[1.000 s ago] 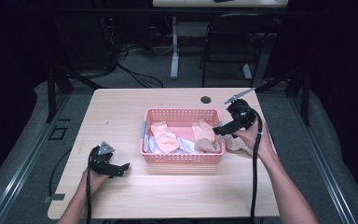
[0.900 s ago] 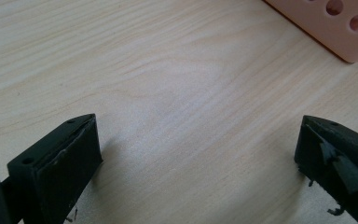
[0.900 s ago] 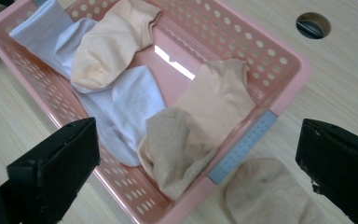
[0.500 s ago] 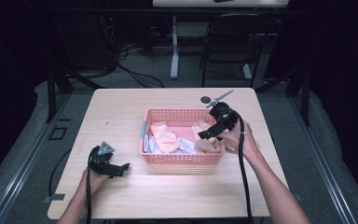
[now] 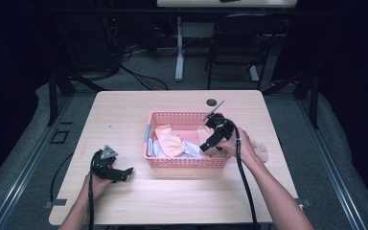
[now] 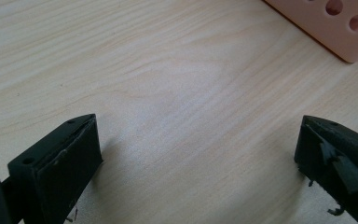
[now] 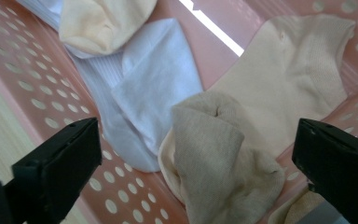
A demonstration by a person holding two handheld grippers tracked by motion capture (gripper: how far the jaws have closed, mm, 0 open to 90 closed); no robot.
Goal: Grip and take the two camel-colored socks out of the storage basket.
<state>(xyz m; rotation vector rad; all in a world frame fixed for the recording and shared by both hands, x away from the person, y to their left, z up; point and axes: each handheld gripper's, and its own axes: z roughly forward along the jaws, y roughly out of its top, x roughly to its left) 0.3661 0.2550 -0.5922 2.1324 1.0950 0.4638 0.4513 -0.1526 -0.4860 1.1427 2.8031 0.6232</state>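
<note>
A pink perforated basket (image 5: 187,163) stands mid-table with several socks in it: a peach one (image 5: 169,140), a white one (image 5: 190,150) and cream ones at its right end. My right gripper (image 5: 210,142) hangs open inside the basket's right end. In the right gripper view, its wide-open jaws (image 7: 196,135) straddle a tan sock (image 7: 219,158) lying on a cream sock (image 7: 284,79), with the white sock (image 7: 154,84) to their left. My left gripper (image 5: 120,173) rests open at the table's front left, with bare wood (image 6: 177,93) between its jaws (image 6: 198,126).
Another beige sock (image 5: 261,149) lies on the table right of the basket, partly behind the right hand. A black cable hole (image 5: 212,102) sits behind the basket. The basket's corner (image 6: 335,23) lies ahead of the left gripper. A chair (image 5: 232,52) stands beyond the table.
My right gripper has moved left from the basket's right rim and dipped down into the basket over the socks. The left gripper has stayed put.
</note>
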